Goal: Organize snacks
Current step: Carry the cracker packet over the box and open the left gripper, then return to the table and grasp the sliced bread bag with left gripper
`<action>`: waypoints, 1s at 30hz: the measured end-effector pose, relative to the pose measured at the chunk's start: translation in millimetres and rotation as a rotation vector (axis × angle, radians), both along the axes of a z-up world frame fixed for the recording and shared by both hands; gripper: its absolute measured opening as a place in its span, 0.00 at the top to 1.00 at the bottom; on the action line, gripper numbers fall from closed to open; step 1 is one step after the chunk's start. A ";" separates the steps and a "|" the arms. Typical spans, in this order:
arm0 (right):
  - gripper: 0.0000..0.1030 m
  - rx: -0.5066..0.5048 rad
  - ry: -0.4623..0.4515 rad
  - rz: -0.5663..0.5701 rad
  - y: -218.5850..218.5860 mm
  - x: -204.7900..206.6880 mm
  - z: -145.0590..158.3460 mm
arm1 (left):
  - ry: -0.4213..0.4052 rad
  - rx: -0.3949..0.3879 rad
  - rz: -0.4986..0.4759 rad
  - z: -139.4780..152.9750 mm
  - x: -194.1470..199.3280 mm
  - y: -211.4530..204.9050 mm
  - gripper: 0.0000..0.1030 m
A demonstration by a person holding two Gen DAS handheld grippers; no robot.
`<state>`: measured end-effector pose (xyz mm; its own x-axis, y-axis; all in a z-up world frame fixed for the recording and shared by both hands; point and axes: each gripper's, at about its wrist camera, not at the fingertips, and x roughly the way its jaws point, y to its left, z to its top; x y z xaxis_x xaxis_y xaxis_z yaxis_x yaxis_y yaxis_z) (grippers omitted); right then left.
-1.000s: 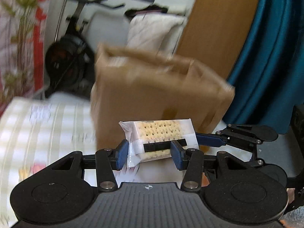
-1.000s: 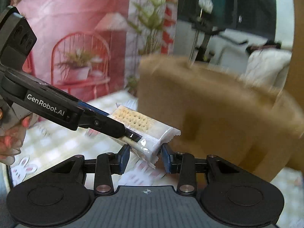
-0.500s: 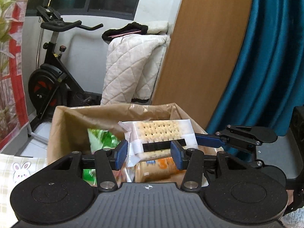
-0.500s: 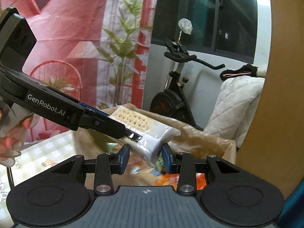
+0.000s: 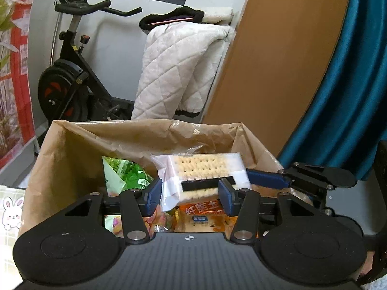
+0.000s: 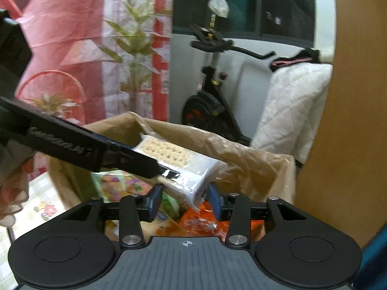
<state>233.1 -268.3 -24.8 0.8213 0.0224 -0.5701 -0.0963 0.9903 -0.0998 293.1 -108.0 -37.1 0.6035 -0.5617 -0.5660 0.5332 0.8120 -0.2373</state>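
A clear-wrapped cracker packet (image 5: 203, 174) hangs over the open mouth of a brown paper bag (image 5: 72, 149). My left gripper (image 5: 189, 195) is shut on the packet. My right gripper (image 6: 183, 199) closes on the packet's other end (image 6: 191, 181), though its jaws look a little wider than before and its grip is unclear. The right gripper's fingers (image 5: 266, 180) reach in from the right in the left wrist view. Inside the bag lie a green packet (image 5: 125, 174) and an orange packet (image 5: 203, 217).
A checked tablecloth with a bunny print (image 5: 11, 207) lies left of the bag. Behind stand an exercise bike (image 5: 70, 72), a white quilt (image 5: 181, 67), a wooden panel (image 5: 278, 60) and a teal curtain (image 5: 350, 96).
Both grippers carried the cracker packet from in front of the bag up over its open mouth, then lowered it slightly. The right jaws appear to have spread a little.
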 end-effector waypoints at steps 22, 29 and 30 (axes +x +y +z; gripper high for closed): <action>0.54 0.071 -0.106 0.043 7.9 -109.2 13.9 | -0.197 0.017 0.230 21.4 -113.7 49.3 0.45; 0.54 0.075 -0.090 0.072 11.6 -142.8 4.2 | -0.186 0.008 0.238 6.1 -147.4 48.9 0.45; 0.54 0.077 -0.083 0.070 10.8 -146.7 0.9 | -0.185 0.010 0.237 4.2 -150.0 47.0 0.45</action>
